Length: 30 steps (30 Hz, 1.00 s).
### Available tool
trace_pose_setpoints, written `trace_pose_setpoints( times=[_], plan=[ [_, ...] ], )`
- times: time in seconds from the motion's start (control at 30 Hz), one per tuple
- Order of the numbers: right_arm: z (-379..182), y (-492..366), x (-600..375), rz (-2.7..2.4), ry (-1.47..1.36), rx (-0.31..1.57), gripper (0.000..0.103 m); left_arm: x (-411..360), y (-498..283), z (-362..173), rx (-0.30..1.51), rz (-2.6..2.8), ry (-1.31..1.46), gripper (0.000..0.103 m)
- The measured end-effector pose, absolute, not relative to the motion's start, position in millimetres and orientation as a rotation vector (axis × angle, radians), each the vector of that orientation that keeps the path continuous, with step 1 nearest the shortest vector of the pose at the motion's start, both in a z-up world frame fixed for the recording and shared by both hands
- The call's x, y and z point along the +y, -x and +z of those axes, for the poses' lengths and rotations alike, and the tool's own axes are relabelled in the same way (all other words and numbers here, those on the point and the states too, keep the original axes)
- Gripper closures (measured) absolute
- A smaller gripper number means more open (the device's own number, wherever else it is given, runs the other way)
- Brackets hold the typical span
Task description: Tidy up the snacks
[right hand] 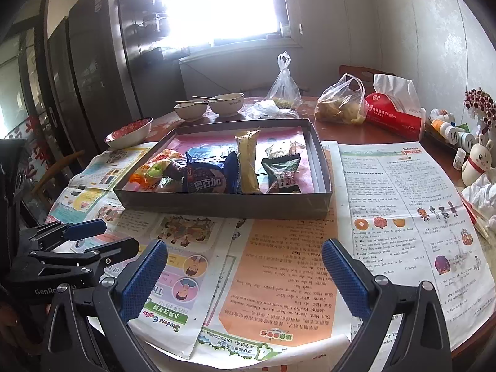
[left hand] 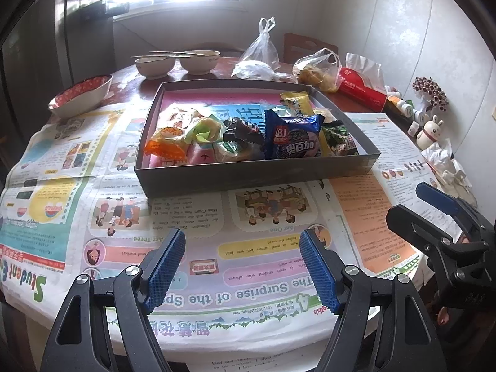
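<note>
A dark shallow cardboard box stands on the newspaper-covered table. In it lie several snacks: a blue cookie pack, an orange packet, a long yellow packet, a dark green packet and small wrapped sweets. My left gripper hovers open over the newspaper, short of the box, with nothing between its blue pads. My right gripper is likewise open and empty, beside the left one and just as far from the box.
Newspaper sheets cover the near half of the round table. Behind the box stand two bowls with chopsticks, a foil-lined bowl, tied plastic bags, a red tissue pack, small bottles and a rabbit figure.
</note>
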State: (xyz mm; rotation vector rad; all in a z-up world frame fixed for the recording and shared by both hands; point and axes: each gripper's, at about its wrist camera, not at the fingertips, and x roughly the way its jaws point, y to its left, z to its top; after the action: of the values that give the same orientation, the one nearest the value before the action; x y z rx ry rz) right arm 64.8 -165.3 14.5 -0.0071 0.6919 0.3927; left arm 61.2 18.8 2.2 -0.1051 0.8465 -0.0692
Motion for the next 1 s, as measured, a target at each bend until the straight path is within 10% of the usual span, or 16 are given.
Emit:
trace_pose_setpoints(
  times=[1.0],
  plan=[
    [13.1, -61.9, -159.9, 0.393, 0.031, 0.692, 0.002, 22.0, -58.0, 1.8, 0.852, -0.064, 0.102, 0.025]
  ],
)
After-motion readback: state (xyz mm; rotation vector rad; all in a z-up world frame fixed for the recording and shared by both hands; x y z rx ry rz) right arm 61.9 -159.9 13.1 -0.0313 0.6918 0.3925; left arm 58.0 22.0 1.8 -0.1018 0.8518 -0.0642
